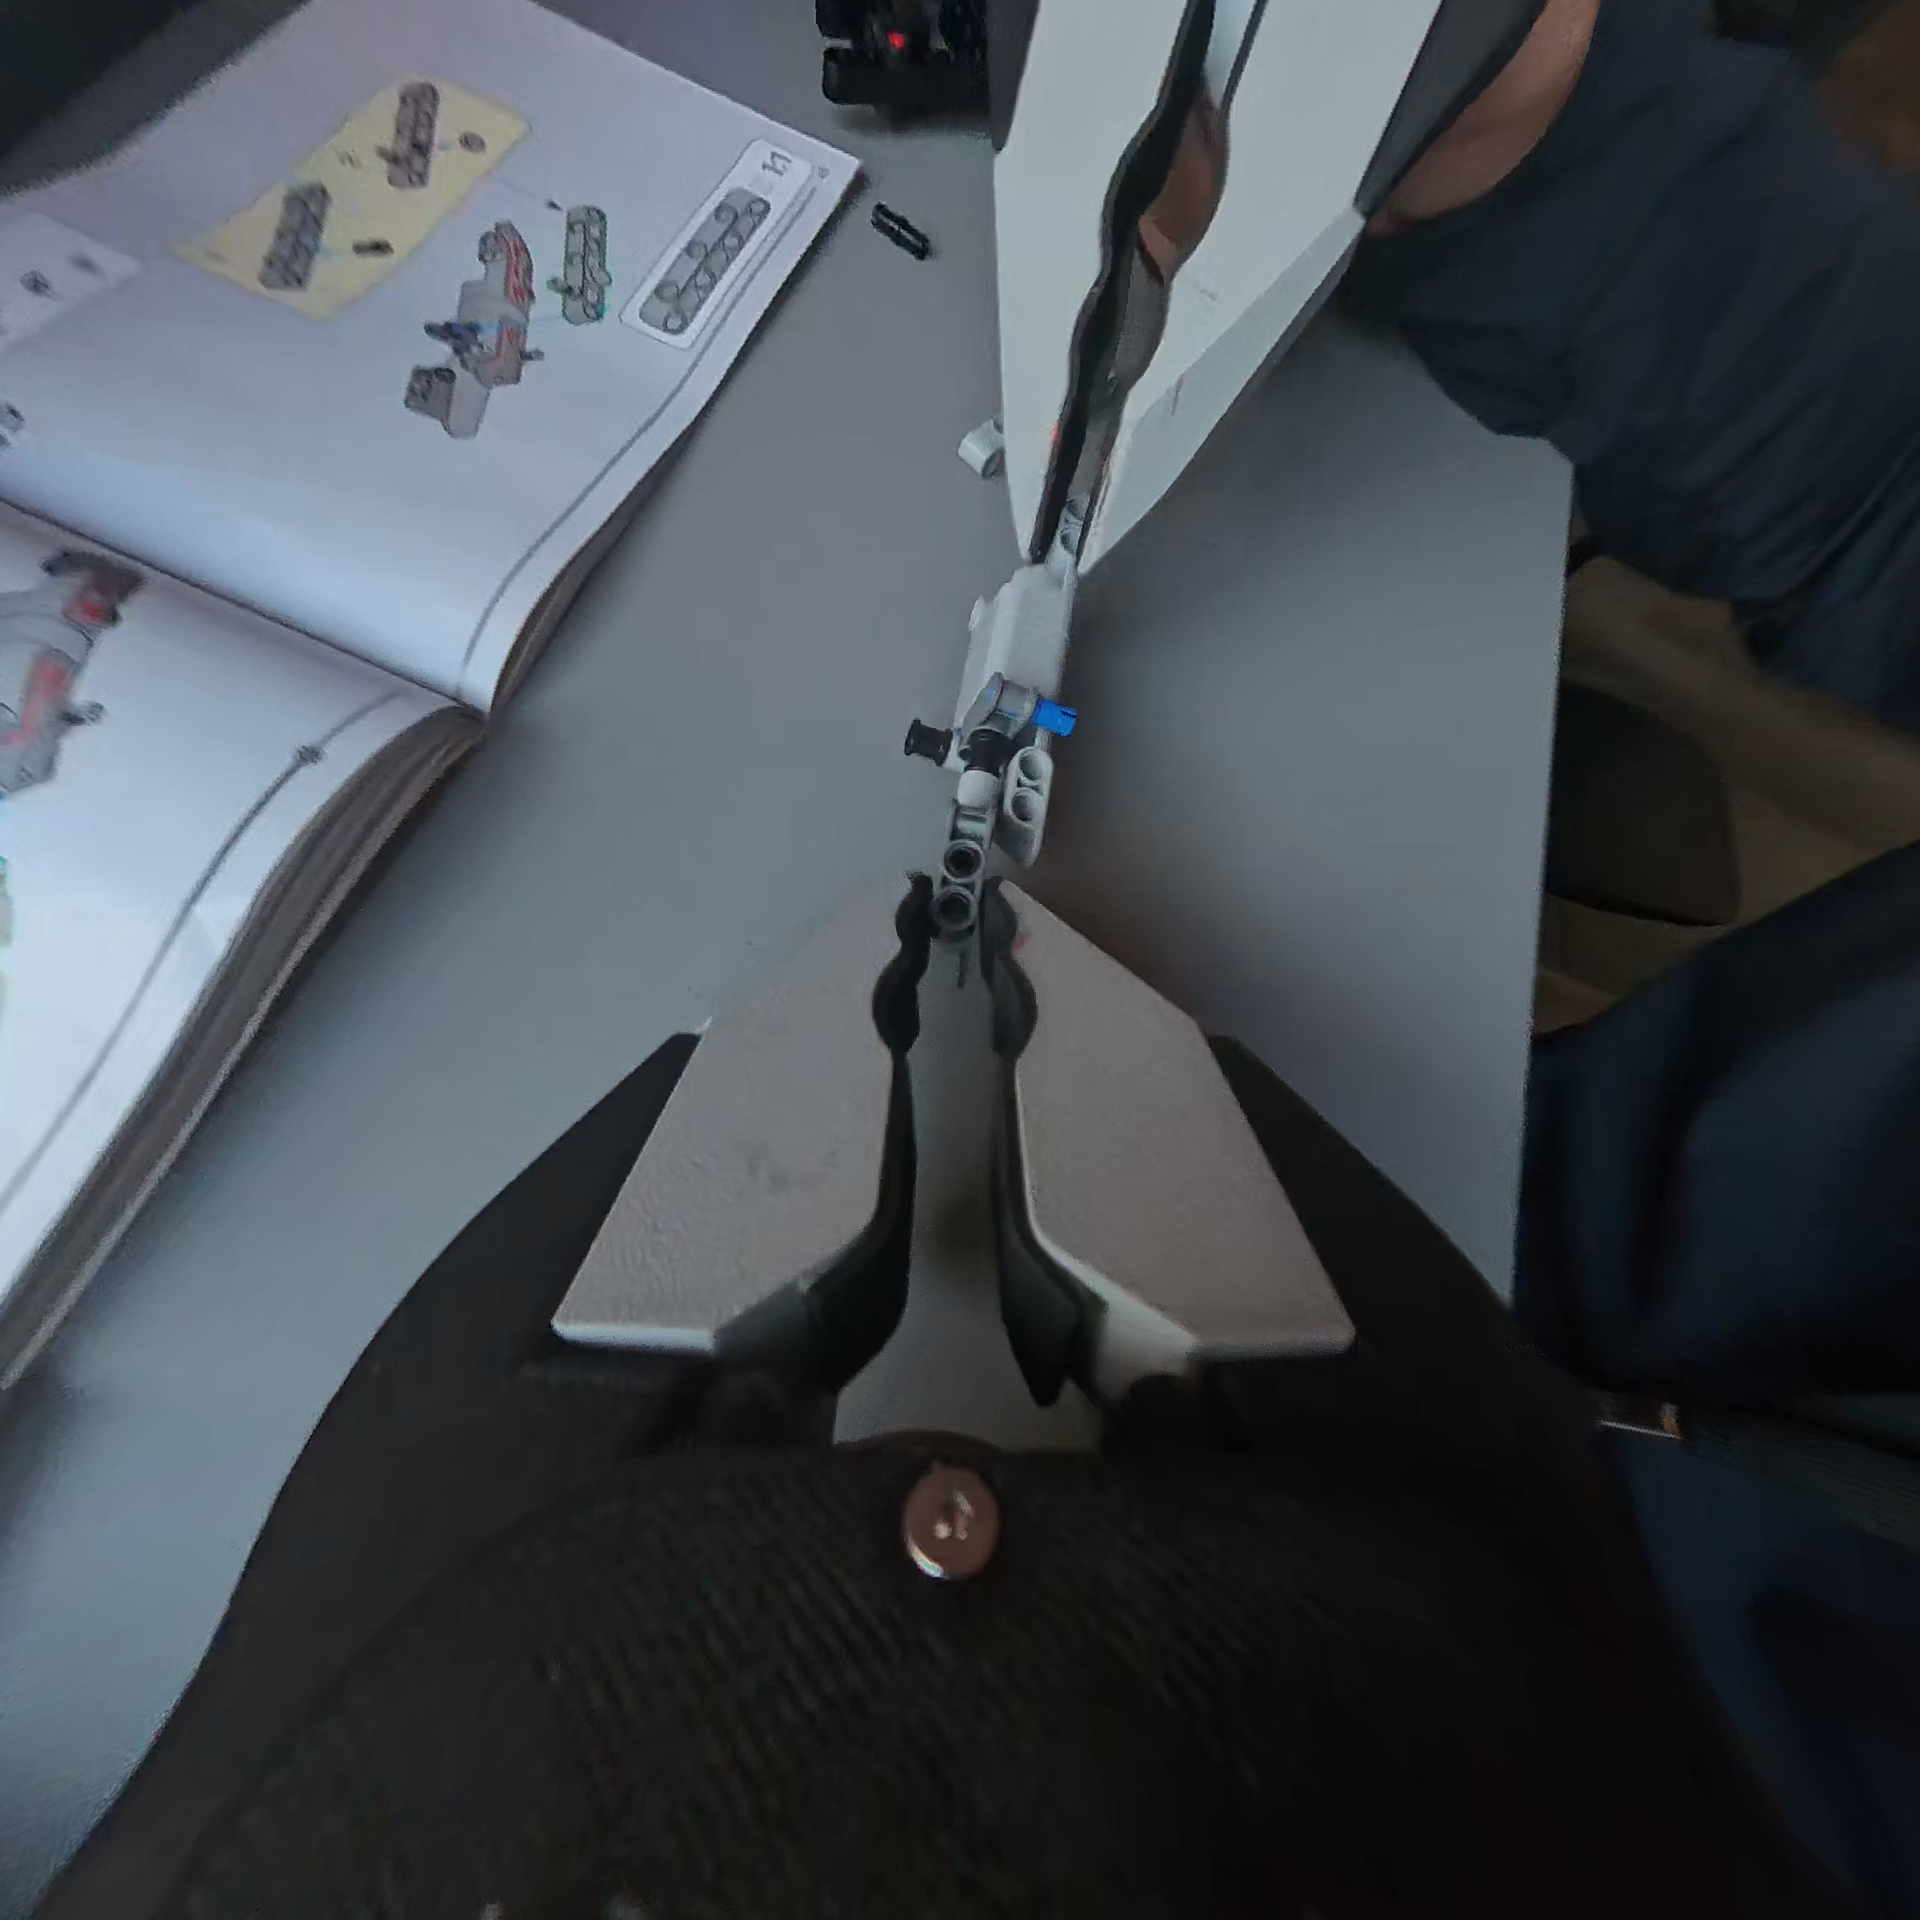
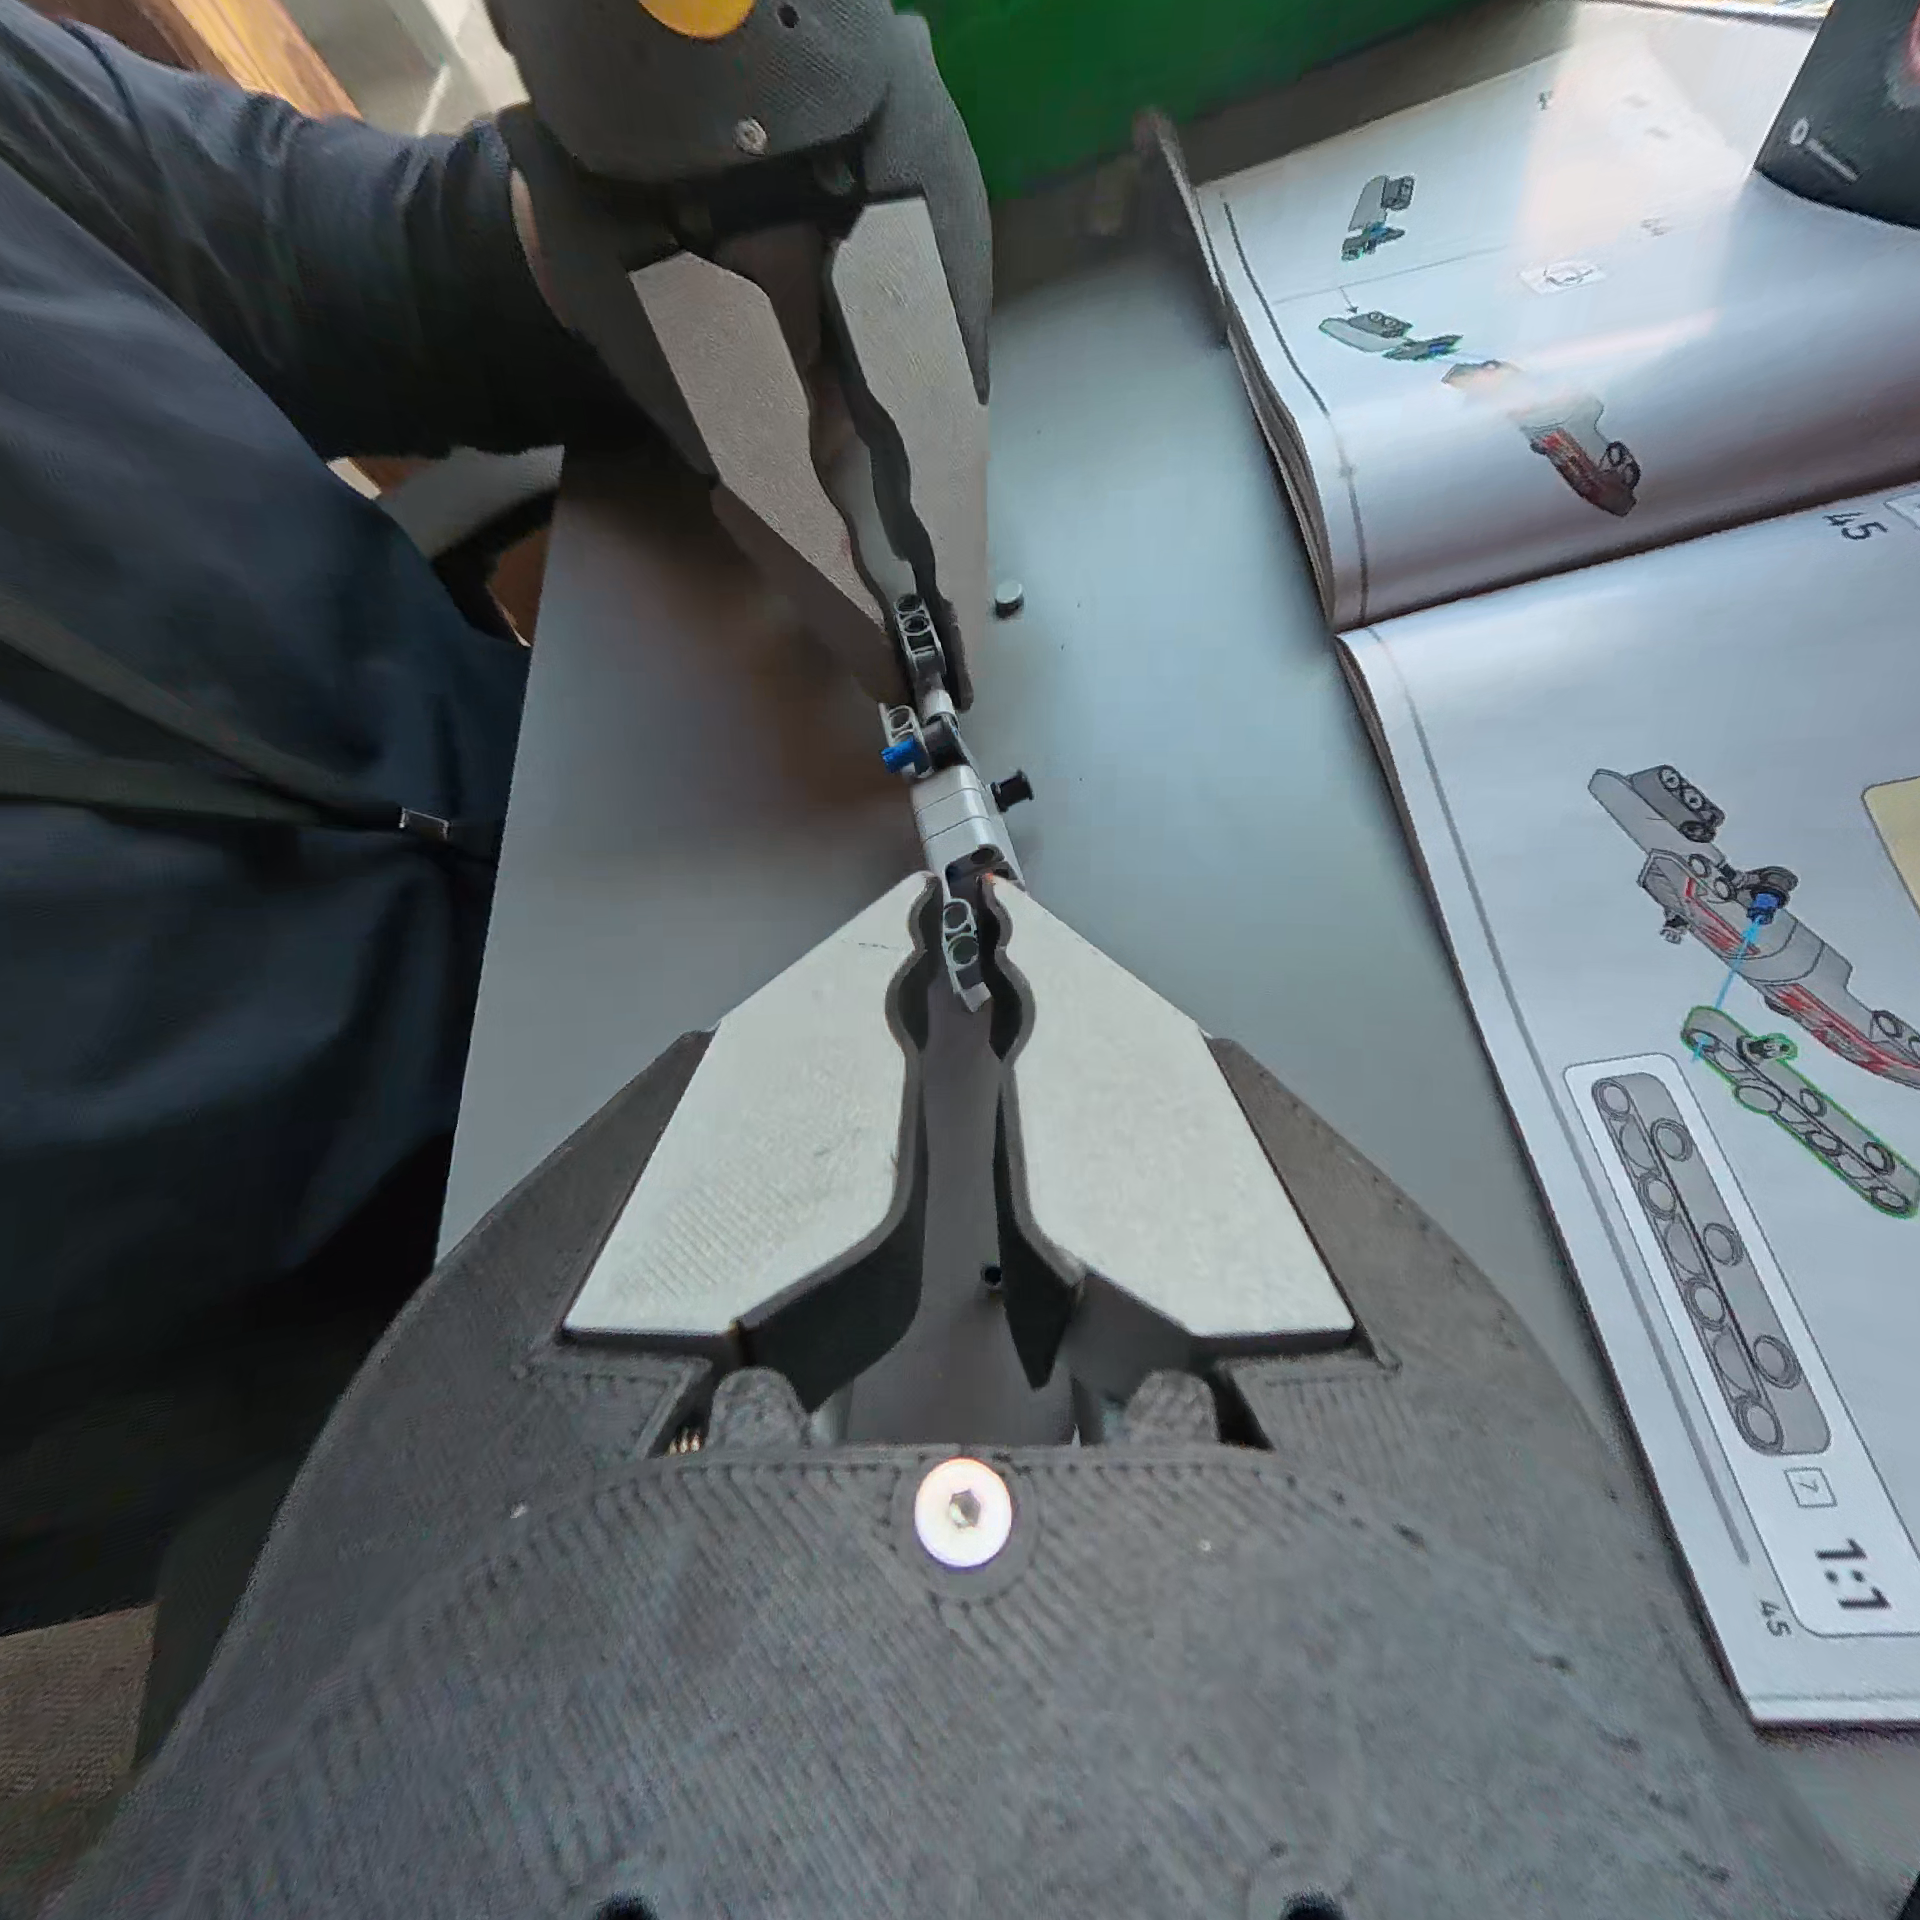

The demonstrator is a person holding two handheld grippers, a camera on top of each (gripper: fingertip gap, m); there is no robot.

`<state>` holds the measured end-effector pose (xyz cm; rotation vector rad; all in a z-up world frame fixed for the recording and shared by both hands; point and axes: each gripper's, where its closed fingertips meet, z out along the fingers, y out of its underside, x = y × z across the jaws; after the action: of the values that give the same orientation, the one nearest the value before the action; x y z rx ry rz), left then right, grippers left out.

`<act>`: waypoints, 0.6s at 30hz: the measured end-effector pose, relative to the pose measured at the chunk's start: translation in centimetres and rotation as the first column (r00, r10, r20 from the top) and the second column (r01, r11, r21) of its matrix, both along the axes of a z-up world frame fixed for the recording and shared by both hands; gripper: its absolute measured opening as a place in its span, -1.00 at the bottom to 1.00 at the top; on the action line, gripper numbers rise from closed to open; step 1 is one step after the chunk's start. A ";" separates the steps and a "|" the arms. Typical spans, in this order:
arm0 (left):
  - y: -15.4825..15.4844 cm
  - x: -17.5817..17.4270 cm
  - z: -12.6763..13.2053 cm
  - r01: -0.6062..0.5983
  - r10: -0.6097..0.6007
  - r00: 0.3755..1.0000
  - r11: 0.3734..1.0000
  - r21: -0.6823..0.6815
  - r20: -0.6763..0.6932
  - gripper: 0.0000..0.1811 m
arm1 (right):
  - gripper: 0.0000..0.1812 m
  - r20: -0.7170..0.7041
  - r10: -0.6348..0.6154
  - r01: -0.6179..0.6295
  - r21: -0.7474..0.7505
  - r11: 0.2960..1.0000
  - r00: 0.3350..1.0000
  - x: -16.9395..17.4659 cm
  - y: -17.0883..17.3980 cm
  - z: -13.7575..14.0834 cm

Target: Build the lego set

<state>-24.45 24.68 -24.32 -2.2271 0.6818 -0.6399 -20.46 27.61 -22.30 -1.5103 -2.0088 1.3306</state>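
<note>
Slender grey plastic lego assembly [image 1: 1003,727] with blue pin, suspended above grey tabletop [image 1: 727,727], was gripped endwise by closed left tongs [image 1: 954,906] and closed right tongs [image 2: 964,940]; square alignment and gentle pressure were judged advisable.

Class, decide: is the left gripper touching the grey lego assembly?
Touching. The left wrist view shows the left gripper with its fingertips closed on the holed end of the grey lego assembly, no gap showing.
</note>
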 end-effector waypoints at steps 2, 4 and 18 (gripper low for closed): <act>-0.2 0.1 -0.2 -0.007 0.014 0.997 0.996 -0.090 0.077 -0.95 | -0.95 0.004 0.002 -0.002 -0.004 1.000 1.000 0.1 0.1 0.0; -0.1 0.2 0.1 -0.012 0.037 0.985 0.988 -0.152 0.166 -0.96 | -0.77 0.007 -0.002 0.002 0.011 1.000 1.000 0.1 0.3 -0.1; -0.8 0.4 1.0 0.029 0.039 0.953 0.976 -0.218 0.300 -0.96 | -0.80 0.037 0.058 -0.063 0.171 0.983 0.998 -0.2 -1.0 -1.9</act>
<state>-24.06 23.93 -23.33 -2.2584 0.4665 -1.0737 -20.62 26.65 -24.16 -1.4117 -2.1446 1.1272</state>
